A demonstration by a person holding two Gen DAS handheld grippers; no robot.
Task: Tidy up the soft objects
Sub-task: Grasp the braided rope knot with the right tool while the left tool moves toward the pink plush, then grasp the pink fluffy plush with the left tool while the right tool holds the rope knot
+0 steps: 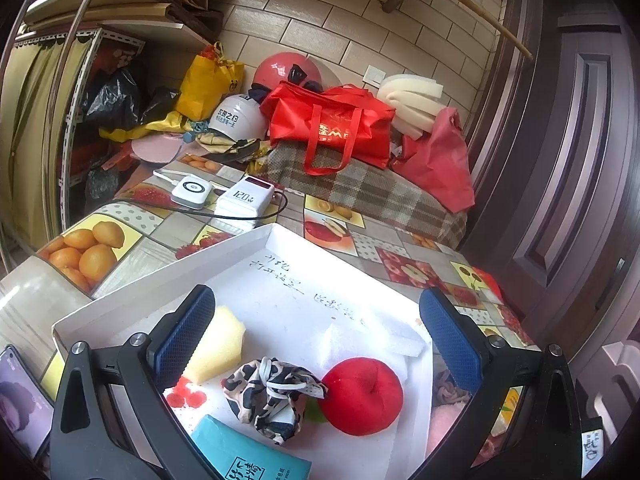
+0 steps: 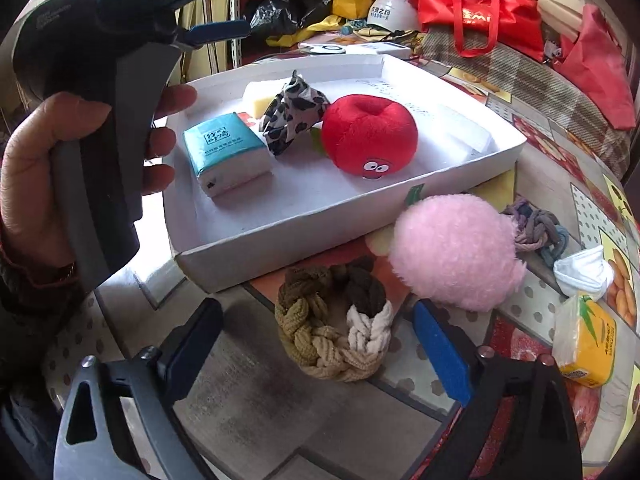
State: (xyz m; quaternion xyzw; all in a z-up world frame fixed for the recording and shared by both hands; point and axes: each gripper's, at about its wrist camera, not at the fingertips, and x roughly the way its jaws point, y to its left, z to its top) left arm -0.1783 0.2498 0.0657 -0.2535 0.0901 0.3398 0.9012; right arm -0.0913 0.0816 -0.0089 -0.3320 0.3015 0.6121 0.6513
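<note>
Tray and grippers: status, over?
Both grippers open, empty: left above tray, right facing braided ring. Red plush in tray. Pink ball beside ring.

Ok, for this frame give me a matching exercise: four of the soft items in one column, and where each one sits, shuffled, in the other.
Items:
1. red plush apple
2. pink fluffy ball
3. braided brown and cream ring
4. blue tissue pack

Places:
A. on the table, between the open fingers of the right gripper
B. inside the white tray, right of the spotted cloth bundle
C. on the table, against the tray's outer front wall
D. inside the tray, nearest the hand holding the left gripper

Pairs: 1-B, 2-C, 3-A, 4-D
</note>
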